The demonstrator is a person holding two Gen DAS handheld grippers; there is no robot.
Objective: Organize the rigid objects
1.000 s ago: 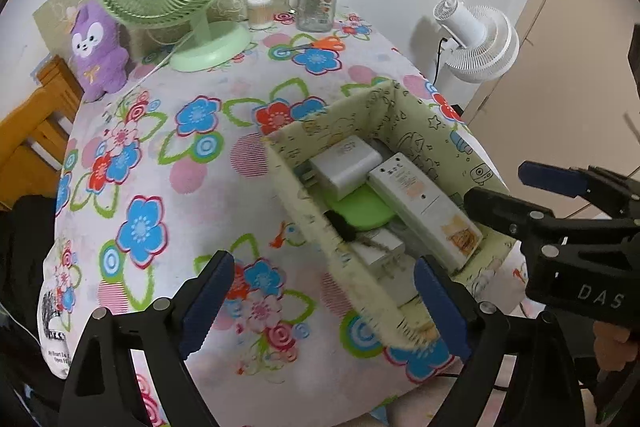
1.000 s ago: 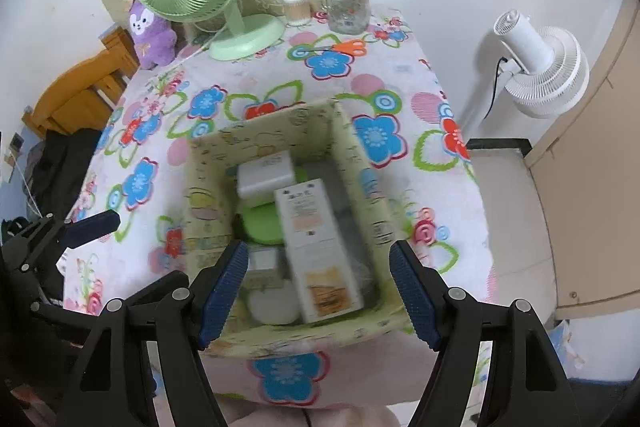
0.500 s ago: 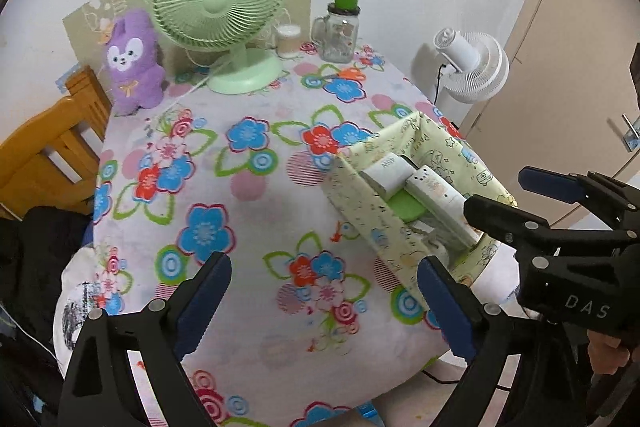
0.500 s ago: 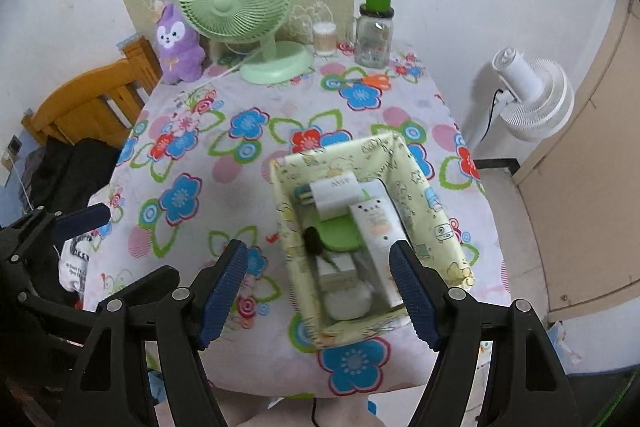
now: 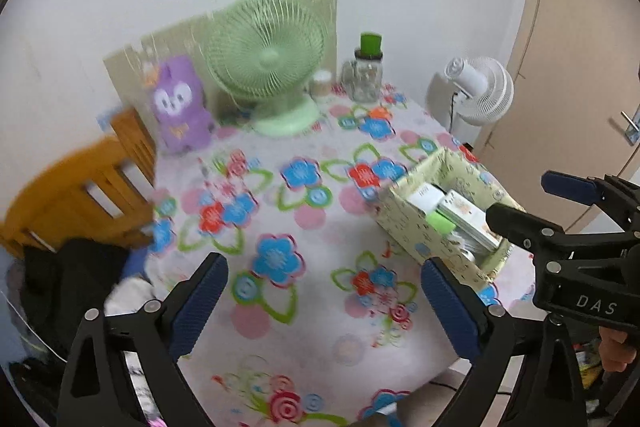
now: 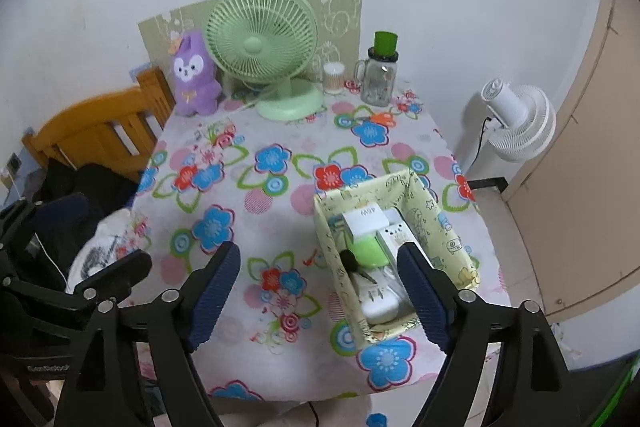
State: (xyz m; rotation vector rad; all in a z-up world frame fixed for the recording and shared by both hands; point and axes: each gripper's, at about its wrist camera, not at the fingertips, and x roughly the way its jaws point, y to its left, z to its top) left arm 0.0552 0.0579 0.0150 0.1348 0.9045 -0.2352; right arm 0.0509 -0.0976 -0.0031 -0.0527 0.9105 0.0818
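A pale yellow patterned storage box (image 6: 444,227) (image 5: 404,223) sits near the front right corner of the flowered table (image 6: 248,187). It holds white boxes, a green flat case (image 6: 370,251), a small black brush and a white oval item. My left gripper (image 5: 324,303) hangs high over the table's front, its jaws still opening, nothing between them. My right gripper (image 6: 320,287) is also raised, jaws opening and empty, with the box behind its right finger. The right gripper (image 5: 576,227) shows at the right edge of the left wrist view.
At the back stand a green desk fan (image 6: 264,47), a purple plush toy (image 6: 194,75), a small white jar (image 6: 334,77) and a glass mug with a green lid (image 6: 378,75). A wooden chair (image 6: 100,131) with dark clothing is left. A white floor fan (image 6: 516,123) stands right.
Both grippers have drawn back and up from the box, so the whole table now shows. The right jaws have spread wider; the left ones slightly.
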